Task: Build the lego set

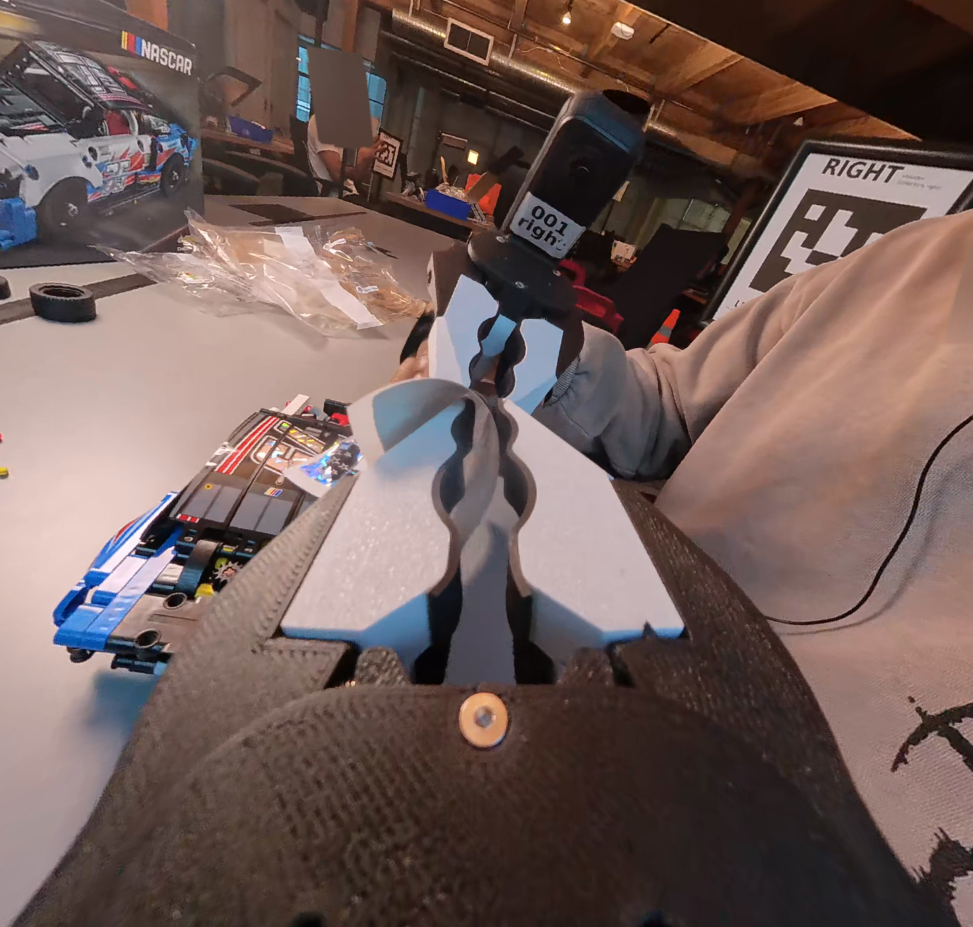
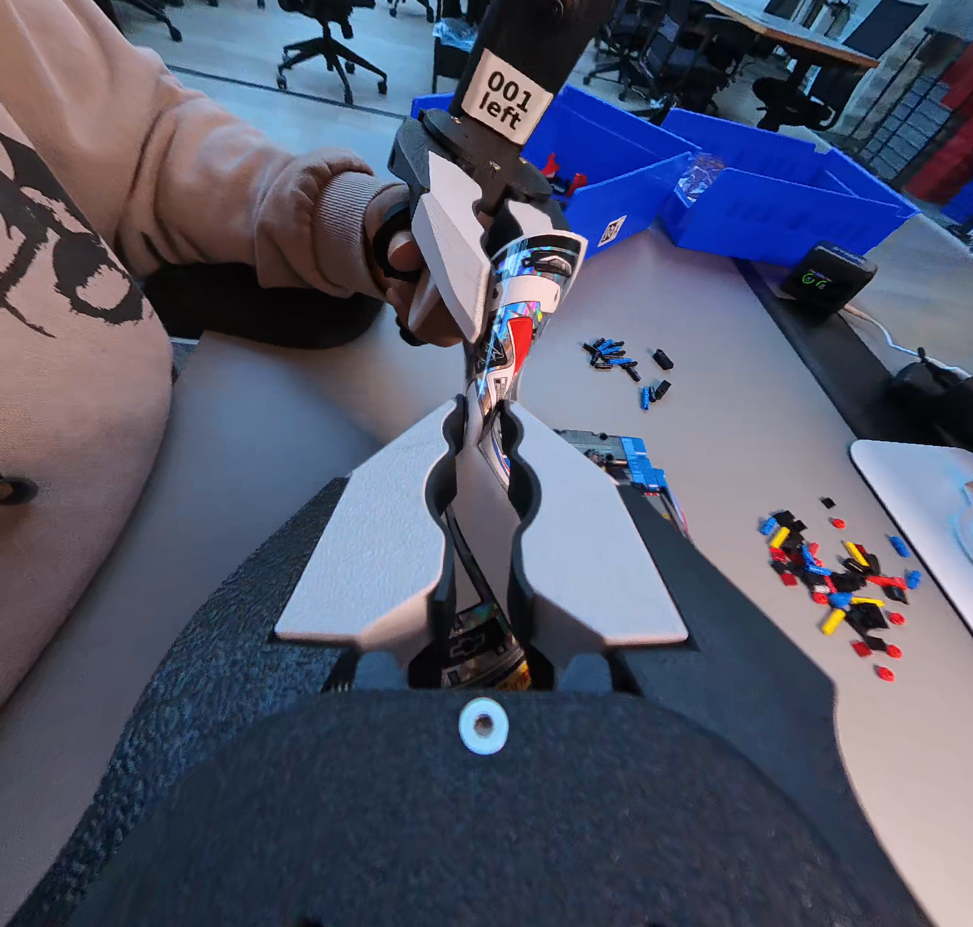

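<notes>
A sticker sheet is held in the air between both grippers. Its printed side (image 2: 518, 322) faces the right wrist view, and its plain grey back (image 1: 416, 417) curls over in the left wrist view. My left gripper (image 1: 489, 417) is shut on one end of the sheet; it also shows in the right wrist view (image 2: 500, 317). My right gripper (image 2: 482, 407) is shut on the other end; it also shows in the left wrist view (image 1: 497, 370). The part-built blue, white and black lego car (image 1: 210, 522) lies on the grey table below the sheet, partly hidden behind my right fingers (image 2: 632, 470).
The set's box (image 1: 79, 127), empty plastic bags (image 1: 274, 270) and a loose black tyre (image 1: 63, 301) lie at the far left. A pile of small coloured pieces (image 2: 837, 580), blue and black pins (image 2: 616, 356), blue bins (image 2: 737, 185) and a small black device (image 2: 826, 280) are on the right. The tips of both grippers are at nearly the same place.
</notes>
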